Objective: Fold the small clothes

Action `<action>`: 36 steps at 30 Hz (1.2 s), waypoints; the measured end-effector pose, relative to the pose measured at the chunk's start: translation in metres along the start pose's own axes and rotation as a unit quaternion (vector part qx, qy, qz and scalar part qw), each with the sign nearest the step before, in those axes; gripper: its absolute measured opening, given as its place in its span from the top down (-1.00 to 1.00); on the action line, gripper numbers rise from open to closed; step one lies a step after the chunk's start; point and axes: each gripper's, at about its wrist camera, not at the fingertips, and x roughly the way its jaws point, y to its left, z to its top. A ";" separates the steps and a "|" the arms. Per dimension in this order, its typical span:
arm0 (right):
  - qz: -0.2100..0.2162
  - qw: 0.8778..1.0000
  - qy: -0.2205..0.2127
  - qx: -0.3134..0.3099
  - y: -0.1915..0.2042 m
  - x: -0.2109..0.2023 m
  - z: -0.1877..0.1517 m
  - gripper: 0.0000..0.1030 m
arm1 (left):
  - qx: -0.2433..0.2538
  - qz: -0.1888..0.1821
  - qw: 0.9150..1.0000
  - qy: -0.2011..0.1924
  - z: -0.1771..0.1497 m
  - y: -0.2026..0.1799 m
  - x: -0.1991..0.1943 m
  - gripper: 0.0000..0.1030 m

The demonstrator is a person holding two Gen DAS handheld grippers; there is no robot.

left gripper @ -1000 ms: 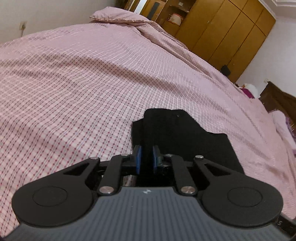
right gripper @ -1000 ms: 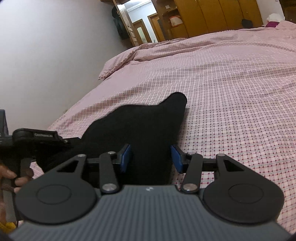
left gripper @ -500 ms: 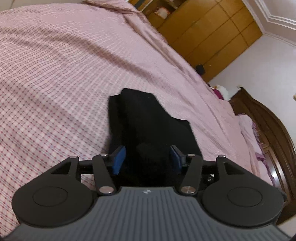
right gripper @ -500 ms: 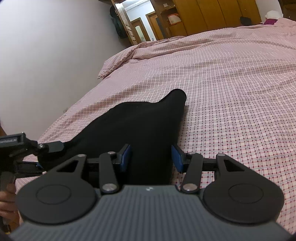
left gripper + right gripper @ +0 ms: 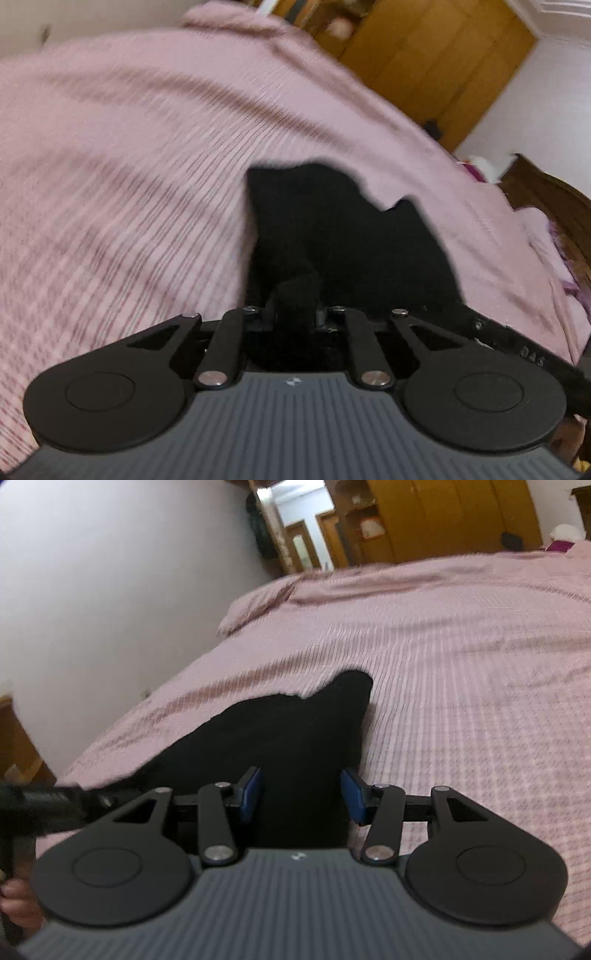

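Lying on pink checked bedspread (image 5: 461, 686), black garment (image 5: 295, 746), wooden wardrobe (image 5: 443, 517) behind

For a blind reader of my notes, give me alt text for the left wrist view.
The left gripper is closing on a bunched fold of the black fabric garment, which lies on the pink checked bedspread. Yellow-brown wooden wardrobes stand beyond; the picture is motion-blurred.

Each hand-held gripper (image 5: 301, 799) is black with silver screws, blue pads (image 5: 250, 794), ribbed grey body.

2 close wrist views, angled down over the bed (image 5: 110, 184), sharing the black garment (image 5: 295, 738)
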 end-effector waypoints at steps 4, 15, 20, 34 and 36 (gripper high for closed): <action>-0.001 1.000 0.019 0.024 -0.007 0.014 -0.015 -0.18 | 0.009 0.012 1.000 -0.006 0.005 -0.002 0.003 0.38; 0.007 0.999 0.018 0.037 -0.011 -0.007 0.002 -0.20 | 0.027 0.015 0.999 -0.035 0.029 -0.018 -0.019 -0.30; -0.002 0.998 -0.012 0.069 -0.023 -0.003 0.010 -0.36 | 0.027 -0.006 1.000 -0.009 0.041 -0.020 0.006 -0.54; 0.097 0.983 0.036 0.149 -0.047 0.047 -0.001 -0.40 | 0.004 -0.056 0.998 0.040 0.038 -0.008 0.053 -0.67; 0.105 0.982 0.039 0.154 -0.045 0.052 0.001 -0.13 | -0.002 -0.083 0.995 0.050 0.037 -0.009 0.058 -0.41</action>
